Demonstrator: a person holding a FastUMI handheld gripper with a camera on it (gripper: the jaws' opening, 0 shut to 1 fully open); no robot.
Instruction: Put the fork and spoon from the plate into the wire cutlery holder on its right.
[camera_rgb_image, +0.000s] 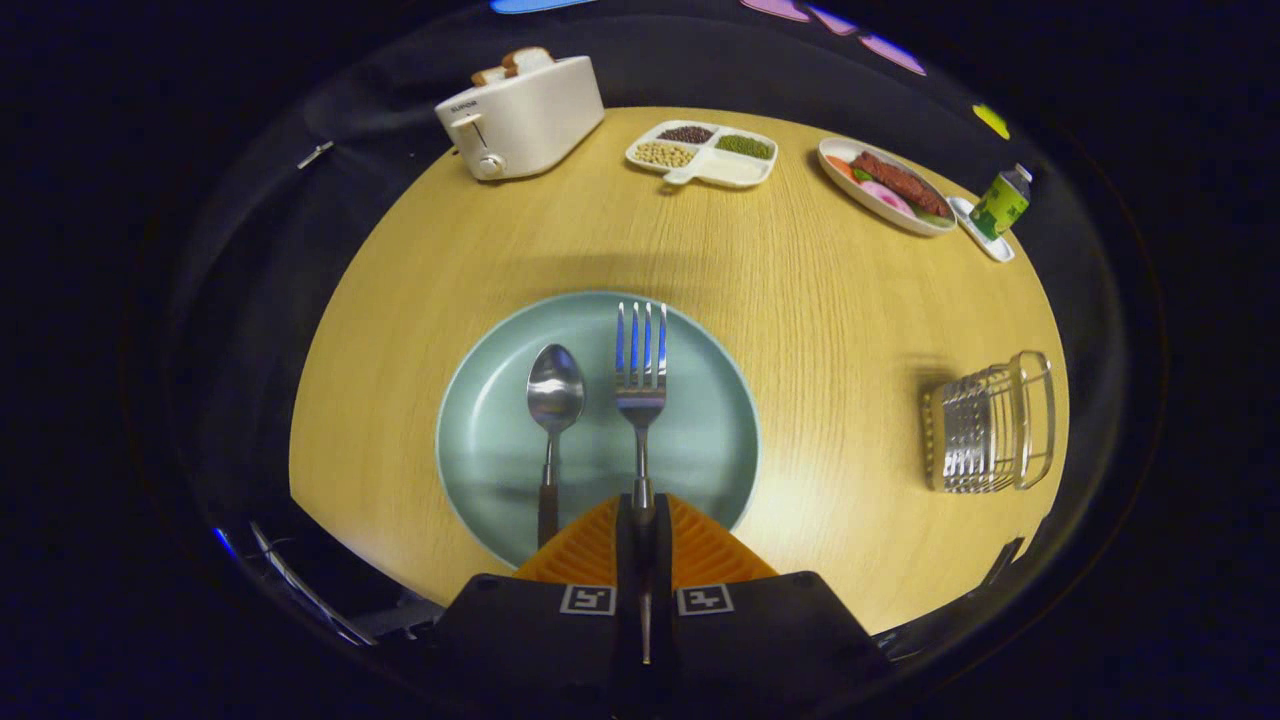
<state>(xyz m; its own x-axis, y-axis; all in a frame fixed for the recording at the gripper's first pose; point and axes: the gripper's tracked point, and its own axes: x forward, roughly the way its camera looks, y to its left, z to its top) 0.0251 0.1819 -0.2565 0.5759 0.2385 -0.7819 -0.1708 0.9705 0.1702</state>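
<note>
A pale green plate (700, 440) lies on the wooden table just ahead of my fingers. A steel fork (641, 370) points away from me over the plate, tines forward. Its dark handle runs back between my two fingers, and my gripper (641, 515) is shut on that handle. A steel spoon (555, 395) with a dark handle lies on the plate just left of the fork, bowl forward. The wire cutlery holder (990, 422) stands on the table to the right of the plate, well apart from it.
At the table's far side stand a white toaster (520, 118) with bread in it, a divided tray of beans (702, 153), an oval plate of food (885, 186) and a small green bottle (1000, 203) on a white dish. Bare wood lies between plate and holder.
</note>
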